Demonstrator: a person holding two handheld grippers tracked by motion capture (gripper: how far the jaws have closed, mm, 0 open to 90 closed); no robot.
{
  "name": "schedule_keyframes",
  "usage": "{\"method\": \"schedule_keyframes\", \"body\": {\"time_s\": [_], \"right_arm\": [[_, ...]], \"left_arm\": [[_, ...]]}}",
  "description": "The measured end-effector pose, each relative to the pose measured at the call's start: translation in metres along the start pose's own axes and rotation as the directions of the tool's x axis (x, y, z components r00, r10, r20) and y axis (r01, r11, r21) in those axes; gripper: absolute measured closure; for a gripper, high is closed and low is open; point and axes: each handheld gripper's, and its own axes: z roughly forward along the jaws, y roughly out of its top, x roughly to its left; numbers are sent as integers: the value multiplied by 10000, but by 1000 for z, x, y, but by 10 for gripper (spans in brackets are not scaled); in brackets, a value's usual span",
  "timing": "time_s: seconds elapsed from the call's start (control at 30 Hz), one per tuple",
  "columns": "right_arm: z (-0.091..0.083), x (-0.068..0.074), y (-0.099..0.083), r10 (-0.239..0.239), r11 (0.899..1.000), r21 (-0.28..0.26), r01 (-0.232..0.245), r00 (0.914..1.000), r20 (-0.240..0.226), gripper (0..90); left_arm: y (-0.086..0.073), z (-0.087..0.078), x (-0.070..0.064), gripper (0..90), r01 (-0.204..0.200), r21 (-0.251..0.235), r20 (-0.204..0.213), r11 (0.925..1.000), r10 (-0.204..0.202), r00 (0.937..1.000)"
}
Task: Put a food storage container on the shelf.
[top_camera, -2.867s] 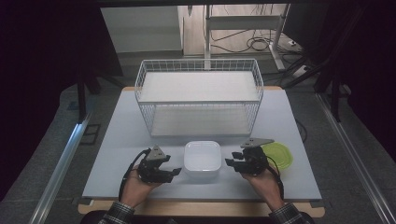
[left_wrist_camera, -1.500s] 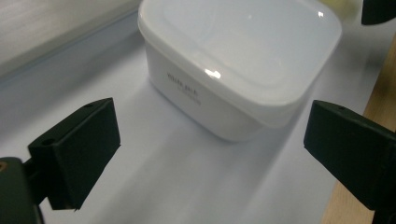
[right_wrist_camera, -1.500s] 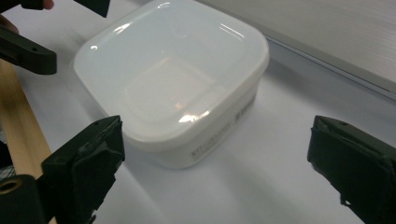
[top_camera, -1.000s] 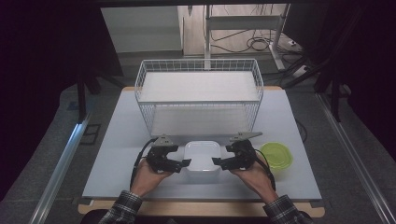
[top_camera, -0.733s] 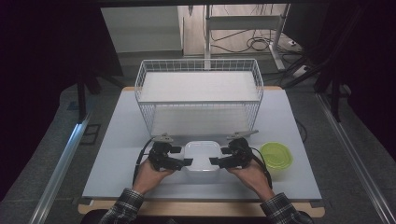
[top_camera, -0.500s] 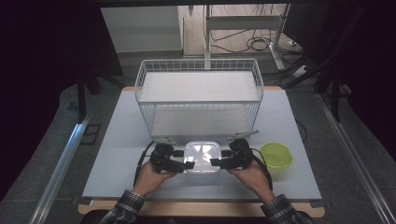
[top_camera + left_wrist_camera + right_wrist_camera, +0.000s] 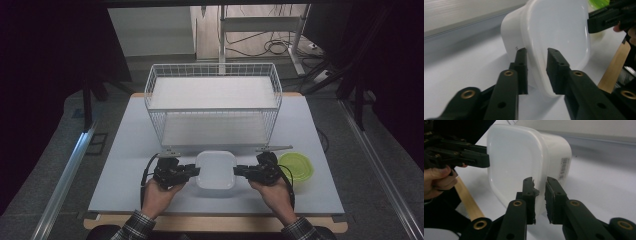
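The white tub (image 7: 216, 170) sits on the table (image 7: 125, 150) near its front edge, just ahead of the wire basket (image 7: 213, 107). Its lid is on, and a barcode label (image 7: 564, 168) shows on one side wall. The left gripper (image 7: 192, 172) meets the tub's left edge and the right gripper (image 7: 239, 171) its right edge — one on each side. In the left gripper view, the jaws stand narrow astride the lid's rim, one above and one below, with the rim (image 7: 536, 72) running between them. In the right gripper view the jaws are likewise nearly closed over the rim — whether they press it I cannot tell. A green lid (image 7: 296, 166) lies just right of the right hand (image 7: 272, 192).
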Motion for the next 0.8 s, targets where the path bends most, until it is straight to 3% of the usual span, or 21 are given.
{"method": "schedule_keyframes", "body": {"time_s": [0.17,0.4,0.5,0.8], "right_arm": [[2,9,-2,-728,9970,-204,743,9951,666,789],[5,11,-3,-962,9939,-419,1024,9868,1303,770],[2,17,-2,-1248,9881,-682,1375,9783,1652,770],[-9,24,8,-1658,9728,-1357,1878,9733,1588,776]], "left_arm": [[-2,-1,1,785,184,-125,-115,9998,-186,9998],[-1,-1,-7,798,-172,-167,-288,9997,168,9994],[0,-2,-7,798,-180,-254,-270,9995,174,9995],[13,-11,-10,796,-402,-547,-349,9977,383,9987]]}}
